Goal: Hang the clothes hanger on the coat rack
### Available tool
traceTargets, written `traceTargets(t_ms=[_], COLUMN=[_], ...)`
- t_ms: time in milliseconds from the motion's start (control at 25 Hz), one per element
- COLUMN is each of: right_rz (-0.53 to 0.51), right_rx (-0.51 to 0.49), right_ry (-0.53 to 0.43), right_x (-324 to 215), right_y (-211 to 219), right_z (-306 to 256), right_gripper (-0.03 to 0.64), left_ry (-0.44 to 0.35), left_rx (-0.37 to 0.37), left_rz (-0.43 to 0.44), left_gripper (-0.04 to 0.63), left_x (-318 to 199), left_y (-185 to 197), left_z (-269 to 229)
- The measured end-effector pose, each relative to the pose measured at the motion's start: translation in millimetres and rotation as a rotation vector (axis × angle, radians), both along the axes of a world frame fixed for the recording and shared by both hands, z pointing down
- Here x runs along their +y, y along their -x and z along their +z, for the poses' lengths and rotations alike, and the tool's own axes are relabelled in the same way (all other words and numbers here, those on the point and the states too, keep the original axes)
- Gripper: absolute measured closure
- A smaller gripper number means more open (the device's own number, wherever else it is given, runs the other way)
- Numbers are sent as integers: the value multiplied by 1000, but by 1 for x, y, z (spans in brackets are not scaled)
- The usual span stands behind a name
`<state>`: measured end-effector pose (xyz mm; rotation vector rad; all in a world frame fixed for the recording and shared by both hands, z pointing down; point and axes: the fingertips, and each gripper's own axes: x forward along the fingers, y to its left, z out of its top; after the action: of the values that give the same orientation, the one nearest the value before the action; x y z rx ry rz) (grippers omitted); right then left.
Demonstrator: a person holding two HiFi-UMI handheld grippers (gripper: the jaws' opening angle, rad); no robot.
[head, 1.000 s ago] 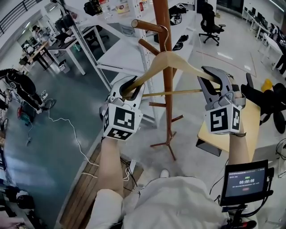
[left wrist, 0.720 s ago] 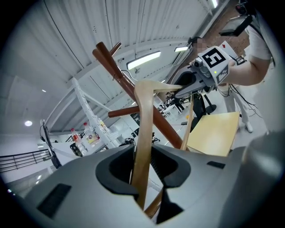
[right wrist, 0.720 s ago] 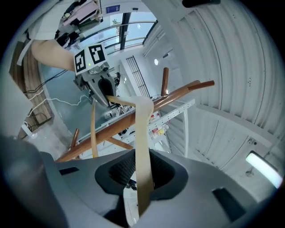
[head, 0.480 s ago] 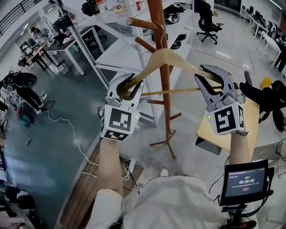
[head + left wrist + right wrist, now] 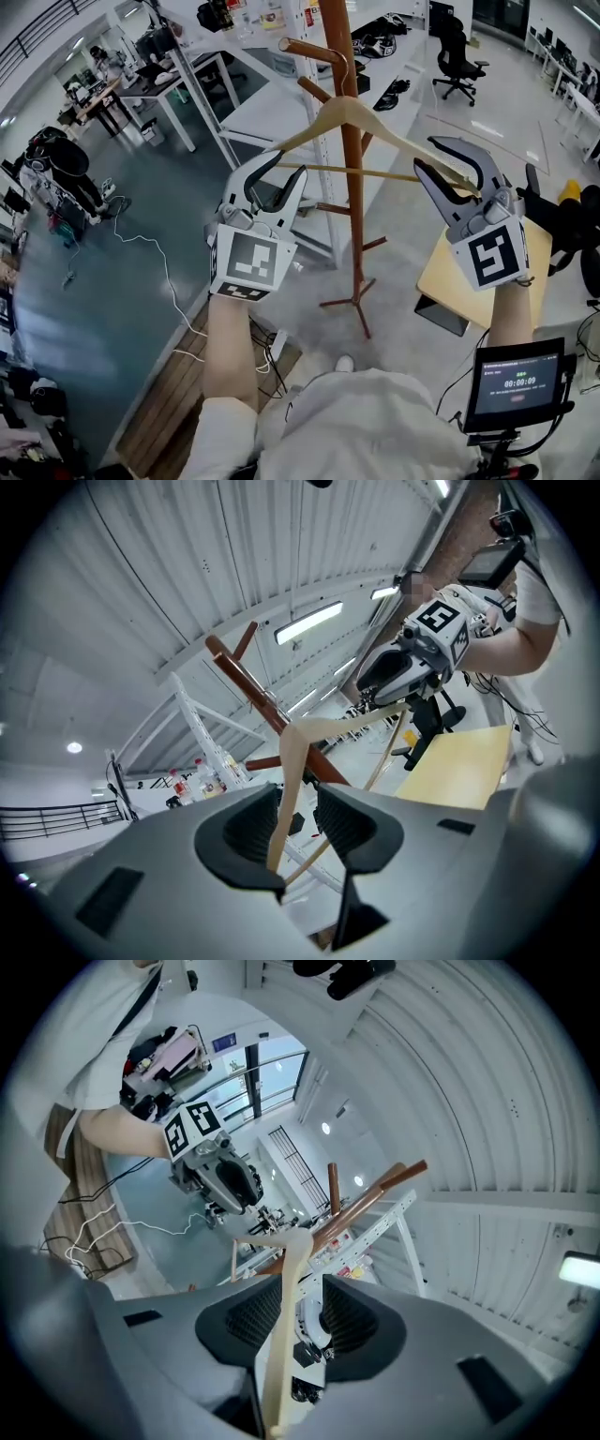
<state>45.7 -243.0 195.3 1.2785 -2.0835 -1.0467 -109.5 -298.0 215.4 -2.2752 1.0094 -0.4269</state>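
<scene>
A pale wooden hanger point(image 5: 352, 111) hangs level against the brown coat rack point(image 5: 352, 197), its metal hook point(image 5: 347, 73) looped over the top peg point(image 5: 309, 49). My left gripper point(image 5: 278, 173) is at the hanger's left end. Its jaws are opening, and the arm point(image 5: 291, 761) lies against one pad with a gap to the other. My right gripper point(image 5: 427, 156) is at the right end with its jaws opening too. There the arm point(image 5: 286, 1316) passes between the pads with space on both sides. Each gripper view shows the other gripper, the right point(image 5: 405, 666) and the left point(image 5: 230, 1177).
A white metal frame and tables point(image 5: 253, 112) stand behind the rack. A yellow table point(image 5: 450, 272) is at the lower right, with a small screen point(image 5: 511, 380) nearer me. Cables point(image 5: 159, 272) trail over the floor at left, where a person point(image 5: 66, 169) stands. An office chair point(image 5: 457, 56) stands far off.
Both grippers and the hanger have risen a little against the rack. Both pairs of jaws have spread apart, the right more than the left.
</scene>
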Motion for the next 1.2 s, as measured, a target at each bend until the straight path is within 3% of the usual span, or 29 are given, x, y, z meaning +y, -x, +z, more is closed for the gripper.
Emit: traceTargets(t_ms=[160, 280, 480, 640, 880, 1040, 1200], right_rz=[-89, -174, -306, -366, -351, -302, -219], right_rx=[-43, -82, -177, -230, -279, -313, -370], right_ry=[-35, -24, 43, 104, 158, 181, 201], right_x=[18, 35, 56, 68, 86, 93, 100], right_y=[9, 19, 38, 47, 38, 17, -12], right_z=[-23, -30, -23, -6, 24, 44, 64], right_gripper=[502, 502, 502, 502, 503, 503, 505], left_ry=[-30, -50, -46, -25, 48, 128, 215], left_rx=[12, 64, 178, 185, 198, 261, 284], left_rz=[-21, -26, -1, 10, 73, 153, 249], left_gripper=[474, 474, 476, 476, 480, 580, 589], left_x=[19, 41, 72, 90, 108, 117, 122], left_y=[0, 2, 4, -2, -35, -67, -106], left_z=[-15, -30, -42, -29, 5, 25, 47])
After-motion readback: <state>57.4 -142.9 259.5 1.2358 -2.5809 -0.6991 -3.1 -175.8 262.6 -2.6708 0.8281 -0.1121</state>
